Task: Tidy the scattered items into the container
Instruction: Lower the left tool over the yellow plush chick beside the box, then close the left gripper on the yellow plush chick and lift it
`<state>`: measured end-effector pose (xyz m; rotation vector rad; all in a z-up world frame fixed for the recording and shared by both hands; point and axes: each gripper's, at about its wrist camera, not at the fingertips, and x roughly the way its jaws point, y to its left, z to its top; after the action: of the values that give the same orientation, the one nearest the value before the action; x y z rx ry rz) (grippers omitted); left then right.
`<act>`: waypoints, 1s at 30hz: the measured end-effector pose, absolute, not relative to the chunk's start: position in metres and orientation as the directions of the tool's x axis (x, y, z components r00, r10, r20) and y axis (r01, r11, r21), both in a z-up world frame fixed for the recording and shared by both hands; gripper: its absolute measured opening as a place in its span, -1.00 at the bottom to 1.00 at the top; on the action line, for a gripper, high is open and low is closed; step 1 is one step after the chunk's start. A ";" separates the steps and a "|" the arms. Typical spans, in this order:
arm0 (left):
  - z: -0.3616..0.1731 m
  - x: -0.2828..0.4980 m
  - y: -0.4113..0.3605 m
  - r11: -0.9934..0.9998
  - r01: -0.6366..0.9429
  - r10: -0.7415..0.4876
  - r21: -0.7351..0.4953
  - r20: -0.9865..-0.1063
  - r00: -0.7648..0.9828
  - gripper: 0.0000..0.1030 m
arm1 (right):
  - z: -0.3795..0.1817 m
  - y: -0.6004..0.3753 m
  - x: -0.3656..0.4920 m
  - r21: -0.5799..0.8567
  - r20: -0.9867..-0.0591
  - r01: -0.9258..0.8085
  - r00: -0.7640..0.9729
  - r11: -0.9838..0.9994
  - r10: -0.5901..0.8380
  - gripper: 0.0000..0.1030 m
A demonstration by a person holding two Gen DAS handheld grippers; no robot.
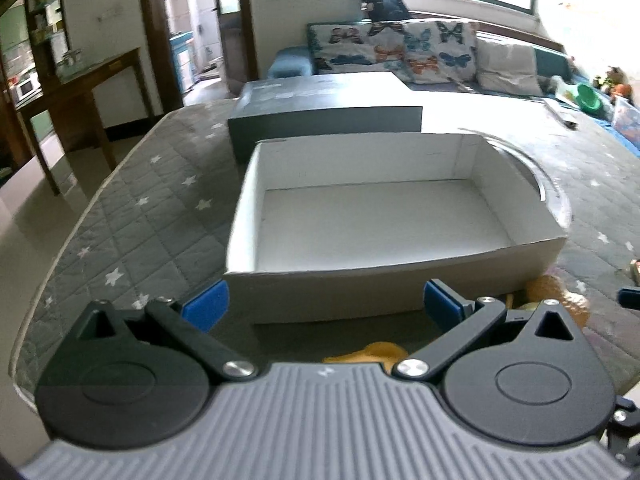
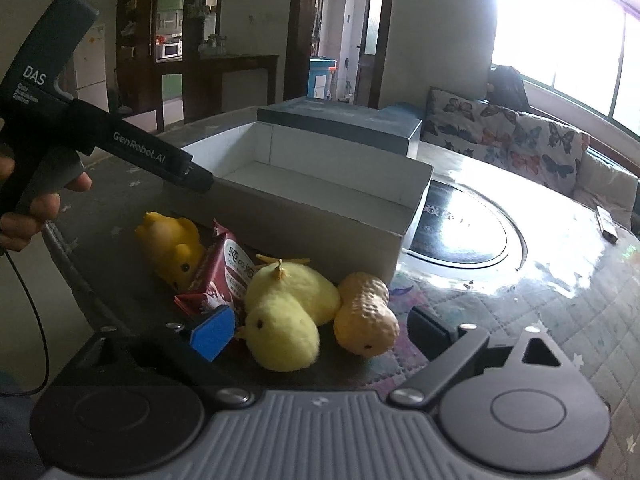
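An open white cardboard box (image 1: 372,216) (image 2: 320,200) sits empty on the quilted table. In front of its near wall lie a yellow rubber animal toy (image 2: 176,244), a dark red snack packet (image 2: 222,276), a fluffy yellow chick (image 2: 288,316) and a tan peanut-shaped toy (image 2: 366,316). My right gripper (image 2: 322,330) hangs open low over the chick and the peanut toy, holding nothing. My left gripper (image 1: 320,306) is open just before the box's near wall, with yellow toys peeking under it (image 1: 376,350) and at its right (image 1: 556,296). A hand holds the left gripper's handle (image 2: 44,120).
A dark grey box lid (image 1: 324,108) (image 2: 340,120) lies right behind the white box. A round glass inset (image 2: 472,228) fills the table to the right. The table's edge (image 1: 92,204) drops to the floor on the left. A sofa with butterfly cushions (image 1: 424,52) stands behind.
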<state>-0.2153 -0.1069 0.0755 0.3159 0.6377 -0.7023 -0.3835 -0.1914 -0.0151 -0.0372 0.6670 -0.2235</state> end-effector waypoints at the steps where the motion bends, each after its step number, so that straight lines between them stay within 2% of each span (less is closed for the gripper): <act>1: 0.076 -0.217 -0.109 0.717 0.694 -0.508 0.059 -0.638 0.579 1.00 | -0.015 -0.192 -0.384 -0.102 -0.611 0.195 0.762 0.975 -0.216 0.80; 12: 0.078 -0.232 -0.142 0.568 0.823 -0.606 0.034 -0.659 0.445 1.00 | -0.019 -0.193 -0.384 -0.050 -0.637 0.183 0.751 0.982 -0.172 0.69; 14: 0.078 -0.237 -0.148 0.524 0.851 -0.627 0.027 -0.665 0.407 1.00 | -0.020 -0.192 -0.384 -0.037 -0.644 0.178 0.748 0.983 -0.160 0.52; 20: 0.074 -0.247 -0.168 0.410 0.912 -0.668 0.010 -0.677 0.308 1.00 | -0.024 -0.192 -0.381 0.000 -0.653 0.163 0.747 0.987 -0.123 0.36; 30: 0.061 -0.254 -0.194 0.273 0.961 -0.674 -0.046 -0.722 0.157 1.00 | -0.030 -0.190 -0.374 0.064 -0.647 0.141 0.760 0.988 -0.067 0.31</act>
<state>-0.2538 -0.1938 0.0607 0.4846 0.7189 -1.2372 -0.3742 -0.1900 -0.0303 0.1113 0.6991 -0.1137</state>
